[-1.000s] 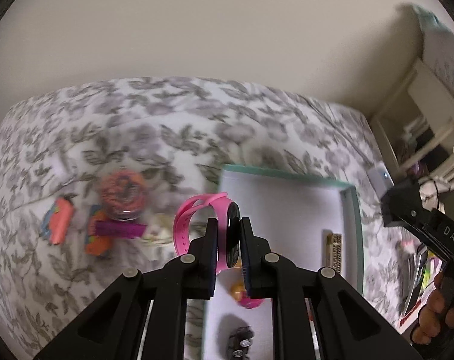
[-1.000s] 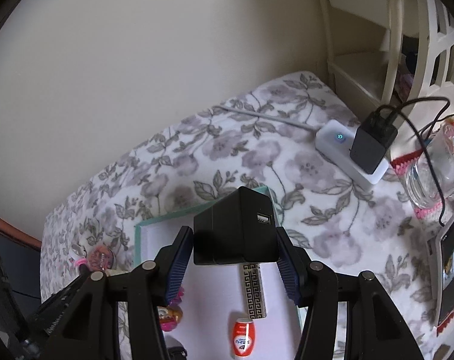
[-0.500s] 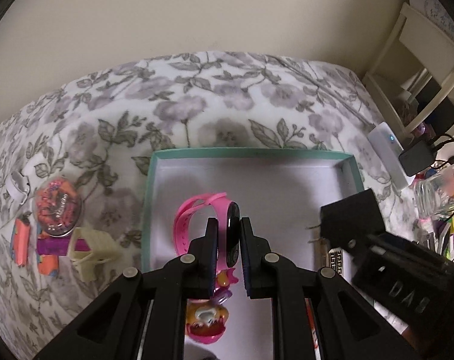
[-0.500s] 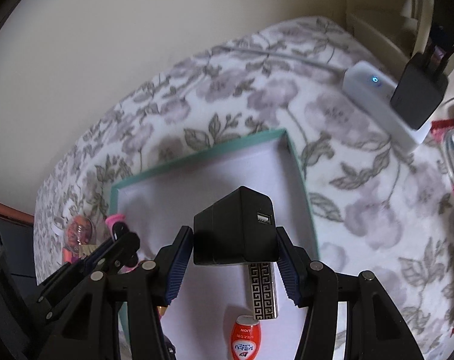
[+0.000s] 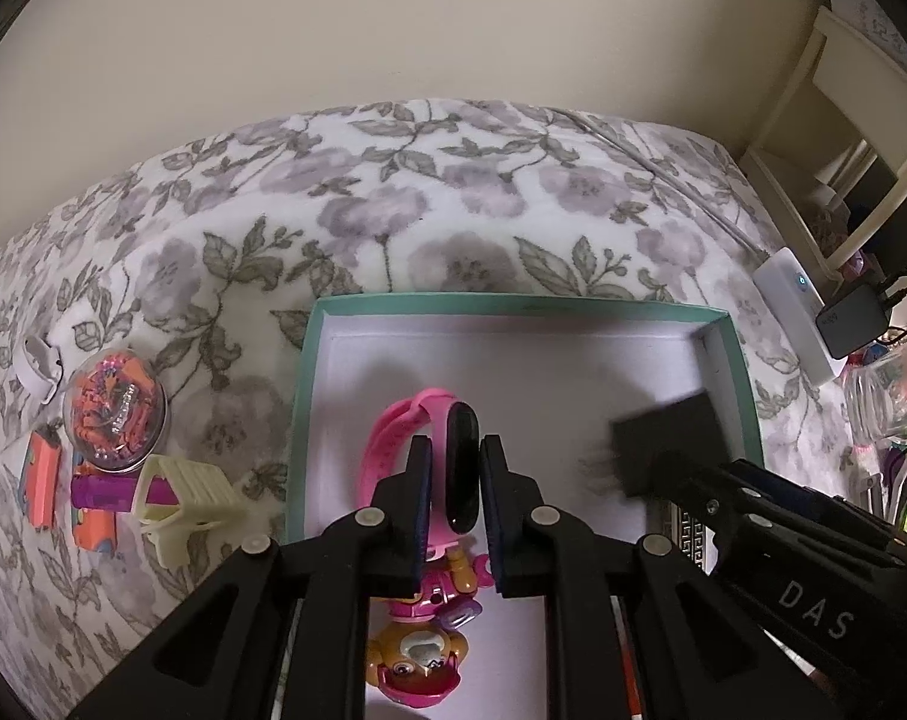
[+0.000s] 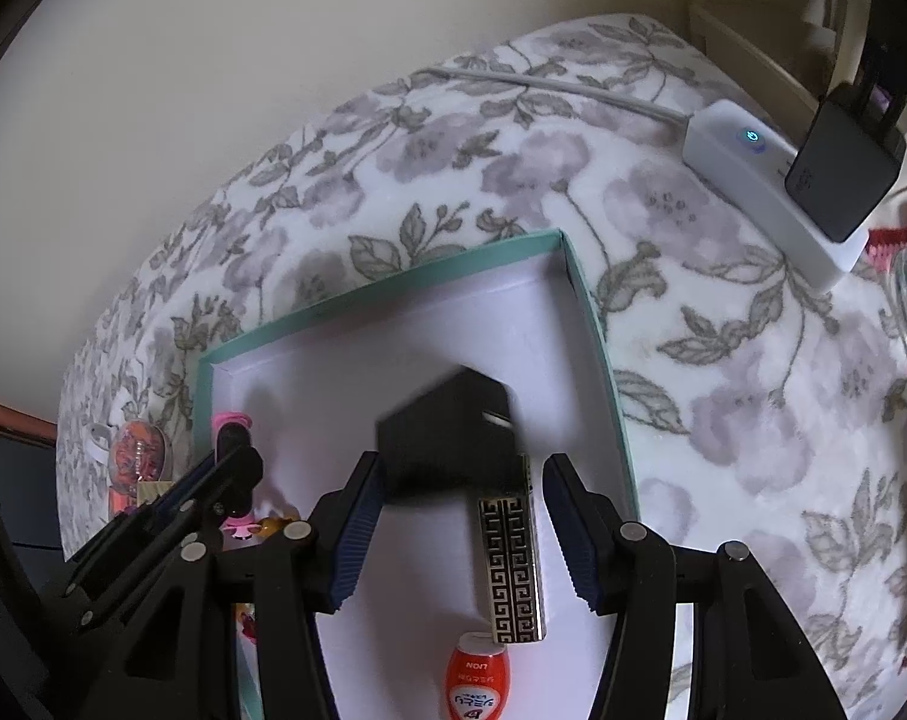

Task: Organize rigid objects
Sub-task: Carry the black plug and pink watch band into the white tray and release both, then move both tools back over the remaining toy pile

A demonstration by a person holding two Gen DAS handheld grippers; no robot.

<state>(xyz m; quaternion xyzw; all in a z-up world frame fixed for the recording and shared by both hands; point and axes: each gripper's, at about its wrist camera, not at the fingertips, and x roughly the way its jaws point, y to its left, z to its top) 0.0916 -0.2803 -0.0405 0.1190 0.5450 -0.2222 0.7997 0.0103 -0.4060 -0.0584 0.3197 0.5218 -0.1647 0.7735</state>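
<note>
A teal-rimmed box [image 5: 513, 303] with a white floor lies on the flowered blanket. My left gripper [image 5: 453, 450] hangs low over the box, shut on a pink watch [image 5: 462, 462] by its black face, with the strap looping out to the left. My right gripper [image 6: 462, 468] stands over the box's right half with its jaws apart. A black charger block [image 6: 447, 432] shows blurred just past the fingertips. It is clear of the right pad and looks loose. The block [image 5: 663, 438] is also blurred in the left wrist view.
Inside the box lie a patterned lighter [image 6: 510, 564], a red tube [image 6: 474, 675] and a pink toy figure [image 5: 417, 654]. Left of the box are a round bead case [image 5: 114, 414], a cream hair clip [image 5: 177, 495] and orange erasers [image 5: 36, 483]. A white power strip [image 6: 765, 192] sits to the right.
Both grippers have sunk over the box. The black block, earlier clamped sharp between the right pads, now sits lower and blurred, free of them. The watch stays held.
</note>
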